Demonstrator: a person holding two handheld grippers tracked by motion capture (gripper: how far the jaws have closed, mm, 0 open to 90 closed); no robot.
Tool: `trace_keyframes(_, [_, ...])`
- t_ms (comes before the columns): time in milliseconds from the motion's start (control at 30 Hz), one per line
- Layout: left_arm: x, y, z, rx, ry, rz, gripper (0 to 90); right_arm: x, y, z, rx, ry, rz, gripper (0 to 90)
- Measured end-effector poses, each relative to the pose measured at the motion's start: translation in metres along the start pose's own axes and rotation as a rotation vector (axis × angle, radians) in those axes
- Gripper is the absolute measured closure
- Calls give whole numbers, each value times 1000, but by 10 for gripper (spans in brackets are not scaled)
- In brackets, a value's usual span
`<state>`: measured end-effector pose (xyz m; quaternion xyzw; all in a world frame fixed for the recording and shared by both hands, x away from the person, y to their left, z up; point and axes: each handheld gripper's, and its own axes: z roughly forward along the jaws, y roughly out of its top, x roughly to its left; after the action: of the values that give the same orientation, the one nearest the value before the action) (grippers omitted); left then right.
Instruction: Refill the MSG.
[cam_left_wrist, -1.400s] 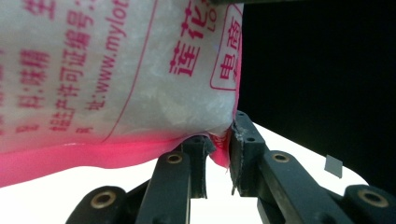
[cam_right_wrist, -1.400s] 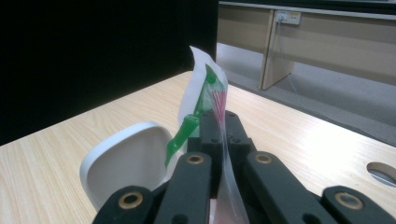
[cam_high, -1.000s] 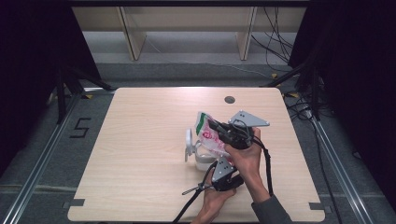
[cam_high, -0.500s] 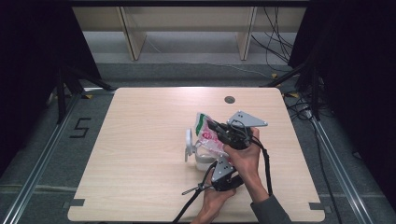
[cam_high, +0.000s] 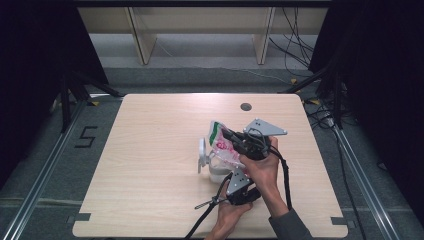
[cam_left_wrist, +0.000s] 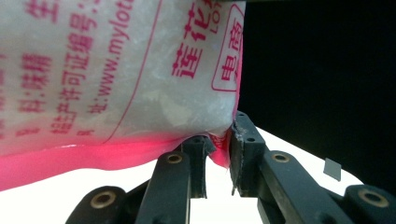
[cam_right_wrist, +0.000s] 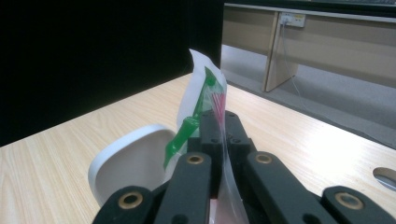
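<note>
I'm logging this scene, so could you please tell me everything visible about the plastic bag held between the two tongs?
The bag is a soft, translucent white plastic pouch with red print, a pink sealed edge and a green stripe near its top. It looks filled with pale granules. It is held tilted above a white container on the table. The right tongs are shut on its upper edge; the left tongs pinch a pink lower corner.
</note>
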<state>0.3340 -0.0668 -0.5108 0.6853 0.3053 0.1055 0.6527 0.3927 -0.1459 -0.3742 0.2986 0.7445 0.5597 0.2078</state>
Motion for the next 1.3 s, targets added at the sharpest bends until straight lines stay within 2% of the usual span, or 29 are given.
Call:
trace_keyframes(33, [0, 0, 0, 4, 4, 0, 776, 0, 0, -1, 9, -3, 16, 900])
trace_keyframes(133, [0, 0, 0, 6, 5, -1, 776, 0, 0, -1, 9, -3, 16, 900])
trace_keyframes(167, [0, 0, 0, 6, 5, -1, 776, -1, 0, -1, 3, -12, -5, 900])
trace_keyframes(233, [0, 0, -1, 5, 6, 0, 776, 0, 0, 0, -2, 4, 24, 900])
trace_keyframes(267, [1, -1, 1, -21, -14, -5, 776, 2, 0, -1, -2, -6, 40, 900])
trace_keyframes(300, [0, -1, 1, -22, -14, -5, 776, 0, 0, -1, -3, -3, 16, 900])
trace_keyframes(400, [0, 0, 0, -7, -3, -4, 777, 2, 1, -1, 9, -2, 16, 900])
trace_keyframes(433, [1, 0, 0, -2, -5, 1, 777, 0, 1, -1, 5, -10, -2, 900])
trace_keyframes(467, [1, 0, 0, -4, -4, 0, 777, 1, 0, 0, 2, 2, 17, 900])
trace_keyframes(500, [1, 0, 0, -8, -5, -3, 777, 0, 1, -1, 4, -12, 3, 900])
trace_keyframes(567, [0, 1, 0, -3, -2, -3, 777, 2, 1, -1, 4, -3, 23, 900])
trace_keyframes(633, [1, 1, 2, -20, -16, -4, 777, 1, 2, -1, -1, -12, 6, 900])
trace_keyframes(667, [1, 1, 1, -12, -7, -5, 777, 0, 2, -1, -1, -14, 5, 900])
trace_keyframes(733, [2, 1, 2, -14, -9, -5, 777, 2, 1, -1, 3, -9, 28, 900])
trace_keyframes(800, [2, 1, 2, -12, -10, -7, 777, 1, 2, 0, 0, -5, 22, 900])
trace_keyframes(833, [2, 2, 2, -7, -8, -7, 777, 0, 2, 1, -2, 1, -2, 900])
trace_keyframes(867, [3, 2, 2, -5, -8, -3, 777, 1, 2, 1, 4, -10, 15, 900])
trace_keyframes(933, [3, 2, 2, -11, -7, -8, 777, 1, 2, 1, 0, 0, 13, 900])
trace_keyframes(967, [3, 2, 2, -12, -7, -7, 777, 0, 2, 1, -13, -6, -10, 900])
trace_keyframes(1000, [3, 2, 2, -12, -7, -6, 778, 0, 2, 1, -15, -12, -12, 900])
trace_keyframes(1067, [3, 2, 2, -7, -7, -4, 777, 1, 3, 1, 1, 0, 14, 900])
trace_keyframes(1133, [3, 2, 2, -7, -8, -4, 778, 1, 3, 1, -1, 2, 8, 900])
trace_keyframes(1167, [3, 2, 2, -9, -8, -4, 778, 1, 3, 1, -11, -15, -5, 900])
trace_keyframes(1200, [3, 2, 2, -10, -7, -6, 777, 1, 3, 1, 3, 1, 12, 900])
trace_keyframes(1300, [3, 2, 1, -2, -8, -4, 777, 0, 2, 1, -1, 1, 17, 900])
